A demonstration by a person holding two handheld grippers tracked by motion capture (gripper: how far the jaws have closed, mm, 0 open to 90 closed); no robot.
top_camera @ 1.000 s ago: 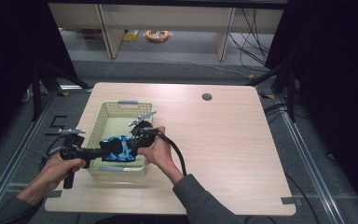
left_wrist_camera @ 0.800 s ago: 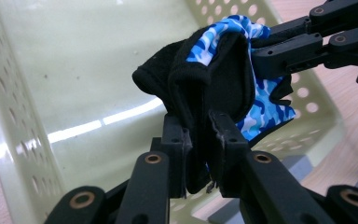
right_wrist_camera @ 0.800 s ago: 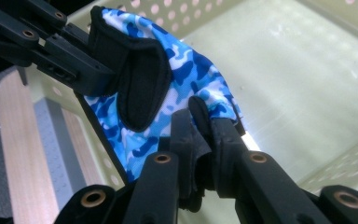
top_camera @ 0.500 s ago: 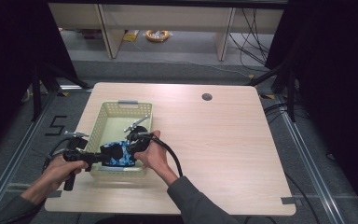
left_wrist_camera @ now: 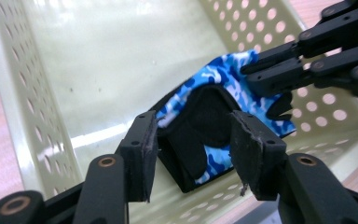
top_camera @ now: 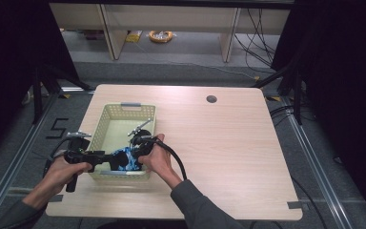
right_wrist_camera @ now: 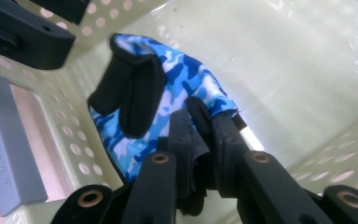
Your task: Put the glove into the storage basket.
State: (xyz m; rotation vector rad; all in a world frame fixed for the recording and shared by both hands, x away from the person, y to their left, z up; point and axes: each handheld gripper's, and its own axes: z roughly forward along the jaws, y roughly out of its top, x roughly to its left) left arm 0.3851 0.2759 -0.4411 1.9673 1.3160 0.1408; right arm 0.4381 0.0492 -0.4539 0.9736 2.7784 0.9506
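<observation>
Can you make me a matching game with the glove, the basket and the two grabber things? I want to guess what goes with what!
Things:
1. glove
2. basket
3. left gripper
4. right gripper

Matches:
A. pale yellow, full of little holes
B. jaws apart, have just been opening, pads off the fabric
C. blue camouflage with black patches
D. jaws pinched on the fabric

Pairs: 1-C, 2-A, 3-B, 4-D

A yellow cable coil (top_camera: 161,36) lies on the floor (top_camera: 195,47).
</observation>
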